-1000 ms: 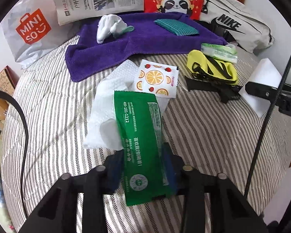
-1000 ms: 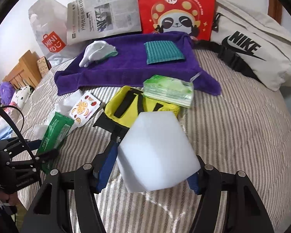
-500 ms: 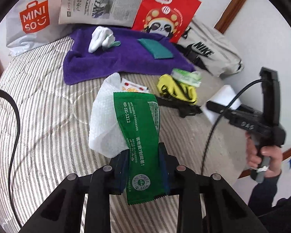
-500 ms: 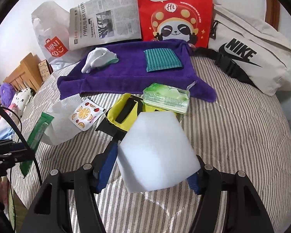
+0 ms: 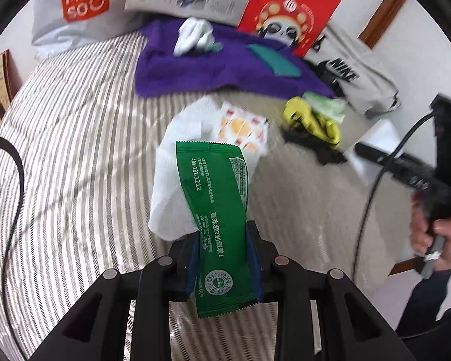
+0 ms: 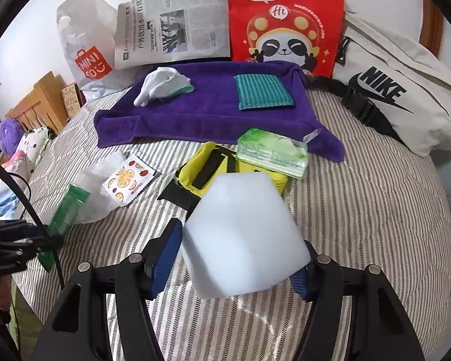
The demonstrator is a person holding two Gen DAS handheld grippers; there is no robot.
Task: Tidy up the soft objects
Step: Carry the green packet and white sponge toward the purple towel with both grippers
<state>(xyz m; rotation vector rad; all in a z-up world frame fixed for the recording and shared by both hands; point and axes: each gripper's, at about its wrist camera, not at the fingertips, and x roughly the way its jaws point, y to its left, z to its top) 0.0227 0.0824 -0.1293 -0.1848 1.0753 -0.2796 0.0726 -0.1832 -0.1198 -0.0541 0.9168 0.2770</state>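
Over at nine o'clock, the left claw (image 5: 222,255) is pinched tight on the lower half of a green sachet (image 5: 215,207), which stands up out of the blue pads and leans a little toward eleven. A white wipe (image 5: 173,192) hangs behind it and seems caught along with it, though I cannot tell whether the pads actually grip it. That is the first worry: if the wipe is only dragged by friction, it could drop off partway and land back on the striped bed (image 5: 75,150). The sachet is slick film too, so a quick swing might slide it out.

Toward the middle, the fruit-print packet (image 6: 129,179) lies loose on the bed beside the wipe, and at twelve o'clock the purple towel (image 6: 207,111) already carries a white glove (image 6: 159,85) and a teal cloth (image 6: 264,91).

At three o'clock, the right claw (image 6: 236,258) is clamped on a white sponge block (image 6: 243,237), held clear above the bed just short of the yellow pouch (image 6: 207,168) and the tissue pack (image 6: 270,150). The block is squashy (it bulges well past the pads), so it could twist or spring free on release and knock the tissue pack.
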